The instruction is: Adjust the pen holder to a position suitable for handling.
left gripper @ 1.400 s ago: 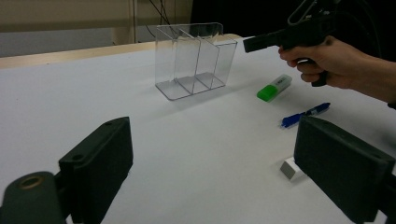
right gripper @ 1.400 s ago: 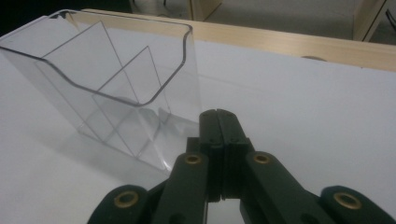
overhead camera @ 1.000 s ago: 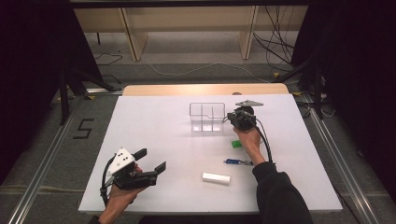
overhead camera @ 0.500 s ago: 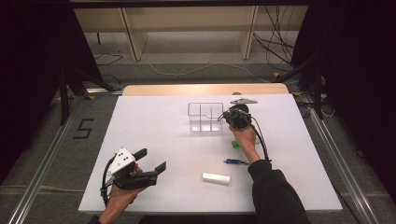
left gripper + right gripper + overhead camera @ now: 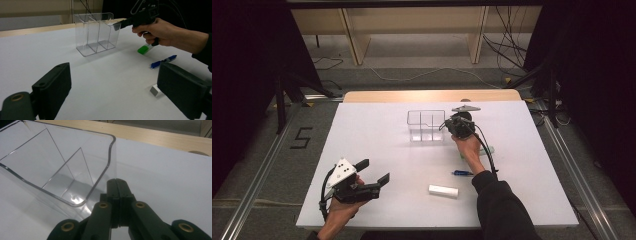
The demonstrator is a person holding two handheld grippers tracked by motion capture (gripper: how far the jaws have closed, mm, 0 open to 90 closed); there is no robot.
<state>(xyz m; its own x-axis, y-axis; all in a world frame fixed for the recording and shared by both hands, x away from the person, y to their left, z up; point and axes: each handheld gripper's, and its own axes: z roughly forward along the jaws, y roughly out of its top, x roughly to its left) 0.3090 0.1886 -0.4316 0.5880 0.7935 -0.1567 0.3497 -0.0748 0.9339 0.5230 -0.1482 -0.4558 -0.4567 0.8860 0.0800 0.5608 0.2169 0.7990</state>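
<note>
since a second ago: my right gripper (image 5: 451, 126) has edged left in the high view, from just right of the clear organizer (image 5: 426, 125) to its right end wall; my left gripper (image 5: 373, 172) sits where it was.

right tool: jaws pressed flat together, nothing between them, tips at the organizer's (image 5: 62, 170) right wall near the rim; i judge they are closed so the narrow tip can nudge or steady the box rather than grasp it.

left tool: jaws wide apart and empty, parked at the lower left of the high view, clear of the work; in the left gripper view its two black jaws frame the table.

organizer: upright at centre, slightly above the middle of the high view, open top up, all compartments empty, ready to take the loose items.

loose items: lying flat below and right of the organizer, within my right hand's reach.

count: one organizer with three compartments (image 5: 97, 32); one green-capped item (image 5: 144, 49); one blue pen (image 5: 163, 61); one white block (image 5: 443, 190); two grippers.
</note>
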